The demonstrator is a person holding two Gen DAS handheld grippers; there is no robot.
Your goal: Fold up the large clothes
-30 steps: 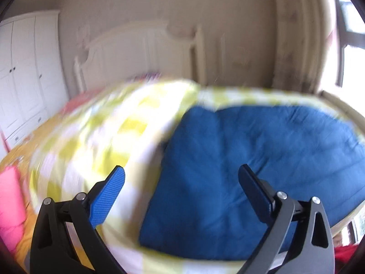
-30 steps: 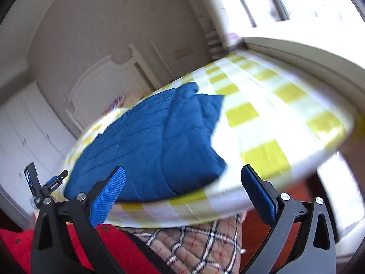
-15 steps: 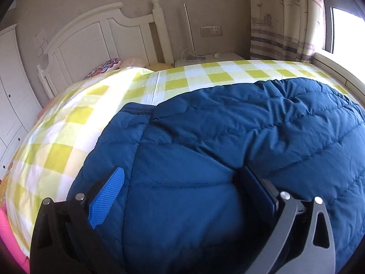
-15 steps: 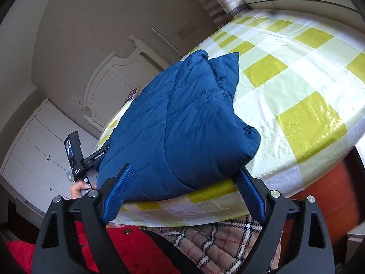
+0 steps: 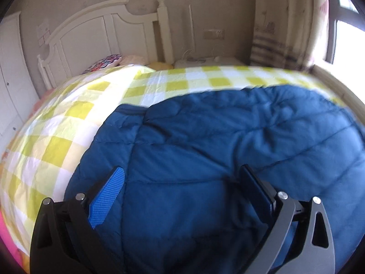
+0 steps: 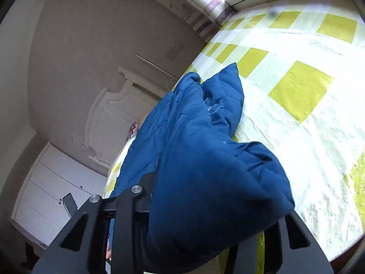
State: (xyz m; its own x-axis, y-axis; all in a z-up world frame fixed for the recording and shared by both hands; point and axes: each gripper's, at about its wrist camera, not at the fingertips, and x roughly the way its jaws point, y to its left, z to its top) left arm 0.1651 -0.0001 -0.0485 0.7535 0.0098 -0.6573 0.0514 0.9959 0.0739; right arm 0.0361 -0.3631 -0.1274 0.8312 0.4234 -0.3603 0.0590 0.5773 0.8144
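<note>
Gripping one bunched end of the blue padded coat [image 6: 205, 159], the right gripper [image 6: 200, 210] has just been closing on it. The left gripper [image 5: 182, 191] (jaws wide, coat between them, unpinched) needs to clamp at 6 o'clock before folding toward 12.

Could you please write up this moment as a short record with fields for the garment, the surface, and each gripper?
garment: blue padded jacket, lying rumpled on the bed
surface: bed with yellow and white checked sheet
left gripper: jaws open, set over the jacket's near edge
right gripper: jaws have just been closing, with a thick fold of the jacket bunched between them
background: white headboard, curtain by the window
</note>
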